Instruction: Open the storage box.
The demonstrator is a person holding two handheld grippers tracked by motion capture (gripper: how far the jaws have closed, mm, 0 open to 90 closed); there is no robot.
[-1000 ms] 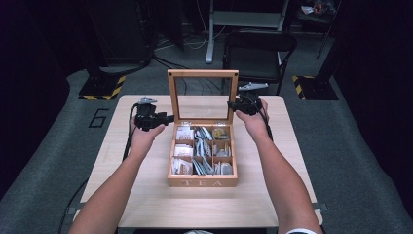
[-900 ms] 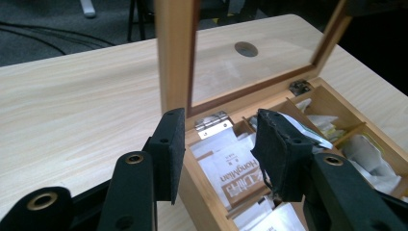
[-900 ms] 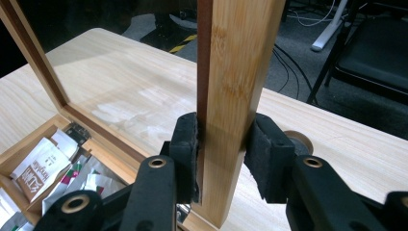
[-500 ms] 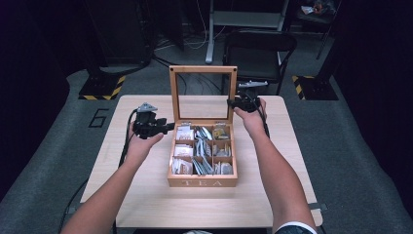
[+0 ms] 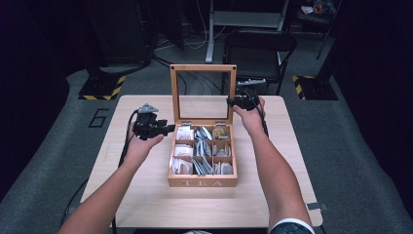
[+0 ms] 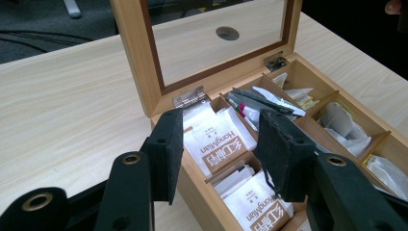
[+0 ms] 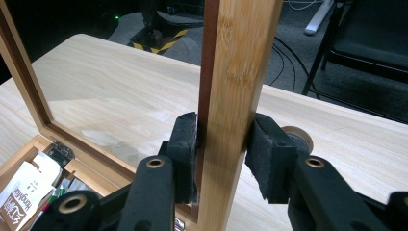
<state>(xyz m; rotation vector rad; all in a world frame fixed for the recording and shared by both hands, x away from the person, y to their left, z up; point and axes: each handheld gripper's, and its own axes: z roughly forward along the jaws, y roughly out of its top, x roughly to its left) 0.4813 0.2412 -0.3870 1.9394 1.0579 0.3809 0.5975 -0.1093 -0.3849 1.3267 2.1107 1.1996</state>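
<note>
A wooden tea box (image 5: 202, 183) sits open in the middle of the table, its glass lid (image 5: 202, 68) standing upright. White tea sachets (image 6: 216, 144) and other bags fill its compartments. My left gripper (image 5: 170, 128) hovers at the box's far left corner. Its jaws (image 6: 221, 120) have just been opening and stand open, with nothing between them. My right gripper (image 5: 233, 101) is at the lid's right side. In the right gripper view its pads (image 7: 185, 154) press on both faces of the lid's wooden frame (image 7: 240, 48).
The light wooden table (image 5: 146, 195) has bare surface on both sides of the box and in front of it. A black folding chair (image 5: 258, 46) stands behind the table. Yellow-and-black striped stand bases (image 5: 104, 87) lie on the floor beyond.
My left gripper has slid a little nearer along the box's left side. The lid stands slightly more upright, and the right gripper stays on its edge.
</note>
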